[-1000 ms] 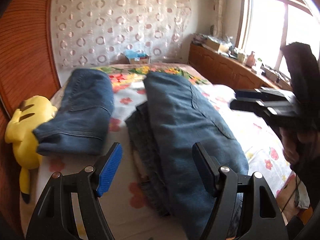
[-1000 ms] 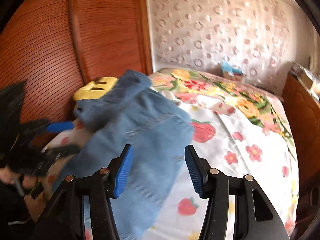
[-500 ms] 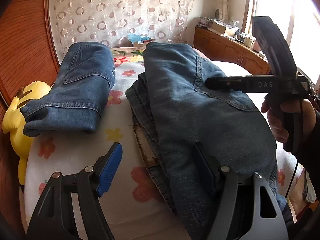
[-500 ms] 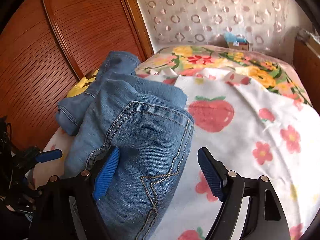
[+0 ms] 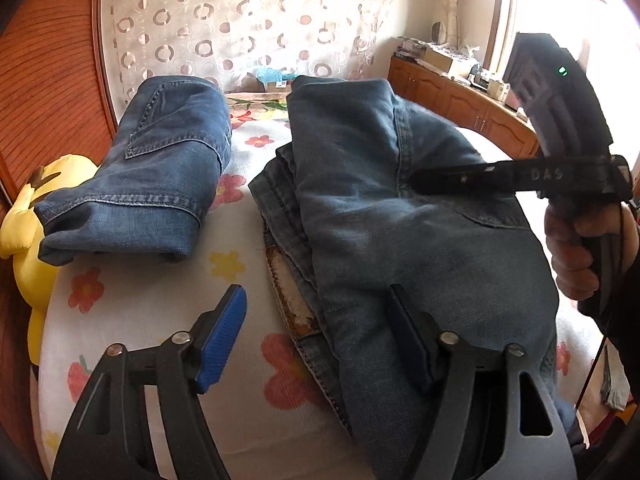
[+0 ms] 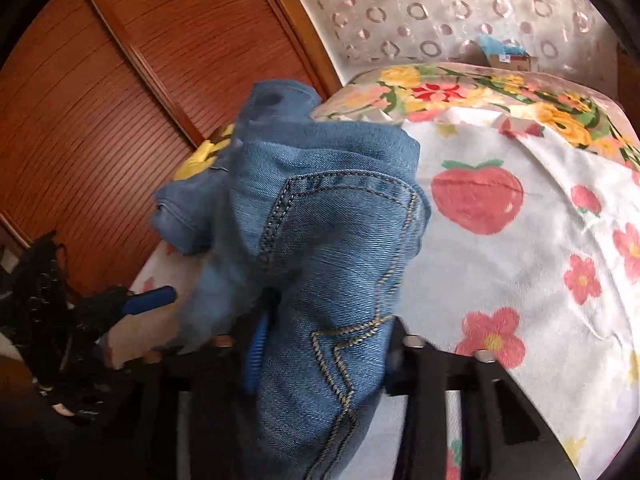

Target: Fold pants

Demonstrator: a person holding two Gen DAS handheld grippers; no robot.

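On a bed spread with a flowered sheet, a pair of blue jeans lies lengthwise near the edge, folded along its length. The left tool hovers low over the waistband end, its jaws closing but still well apart, the blue pad over bare sheet and the dark pad against the denim. The right tool is closing on a bunched fold of the back-pocket denim, which sits between its pads; motion blur makes it hard to say whether they press yet. A second folded pair of jeans rests beside a yellow plush toy.
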